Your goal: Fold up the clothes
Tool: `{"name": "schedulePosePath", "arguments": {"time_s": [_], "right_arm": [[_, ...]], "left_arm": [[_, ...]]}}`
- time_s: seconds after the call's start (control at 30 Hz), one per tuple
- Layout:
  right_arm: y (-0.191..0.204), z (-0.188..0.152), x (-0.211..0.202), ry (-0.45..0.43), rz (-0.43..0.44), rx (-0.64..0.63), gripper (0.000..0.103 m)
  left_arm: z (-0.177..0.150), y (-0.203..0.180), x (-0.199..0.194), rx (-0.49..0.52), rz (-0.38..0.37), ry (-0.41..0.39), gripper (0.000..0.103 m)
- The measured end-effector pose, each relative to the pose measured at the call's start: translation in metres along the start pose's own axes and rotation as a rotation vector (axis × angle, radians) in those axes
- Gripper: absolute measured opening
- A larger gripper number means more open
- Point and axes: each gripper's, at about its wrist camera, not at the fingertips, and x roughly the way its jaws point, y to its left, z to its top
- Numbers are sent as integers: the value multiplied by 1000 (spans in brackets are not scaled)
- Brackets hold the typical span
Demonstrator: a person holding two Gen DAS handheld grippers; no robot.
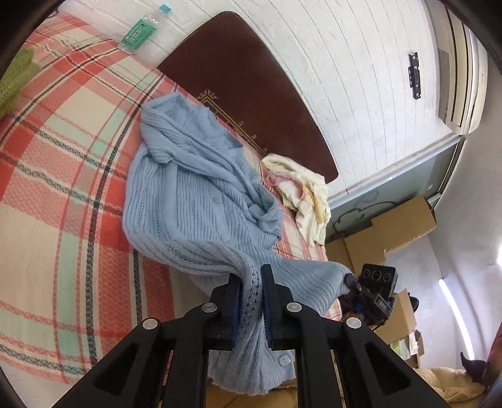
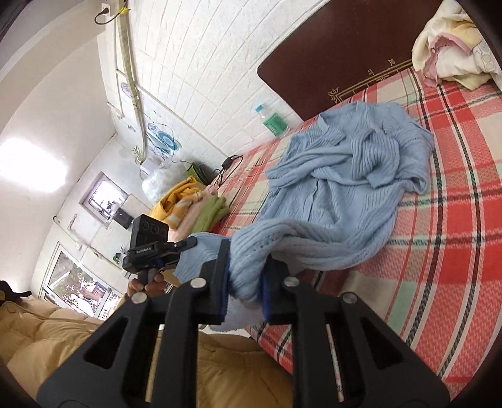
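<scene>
My left tool (image 1: 252,301) is clamped on the hem edge of the blue cardigan (image 1: 194,201), the openwork strip pinched between both pads. My right tool (image 2: 244,282) is clamped on a thicker bunched fold of the same cardigan (image 2: 339,188).

Between the 2 tools the knit hangs as a lifted span. Seen from the left tool, the right one sits just off to its right, gripping the far corner of the hem. Seen from the right tool, the left one sits just to its left, with my hand (image 2: 147,287) on its grip.

Ahead of both tools the rest of the cardigan lies rumpled on the plaid bed cover (image 1: 62,188), sleeves twisted across the chest, 2 buttons showing up the front.

Beyond it, the dark headboard (image 1: 251,81). Right of the cardigan from the left tool: a cream and pink garment (image 1: 301,191) against the headboard. Far left: a plastic bottle (image 1: 144,28) by the wall. Left of the right tool, a pile of yellow, pink and green clothes (image 2: 194,207) at the bed edge.
</scene>
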Motion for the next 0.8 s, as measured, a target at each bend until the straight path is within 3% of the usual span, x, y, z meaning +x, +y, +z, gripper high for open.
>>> {"name": "schedulePosePath", "arguments": {"time_s": [0.47,0.8], "right_arm": [[-19,72,3,-123,39,70,18],[-49,115,22,-133,15,148,18]], "left_arm": [[78,-11,11,-4,-30,-105,10],[138,-6,38,13,-11,-93,10]]}}
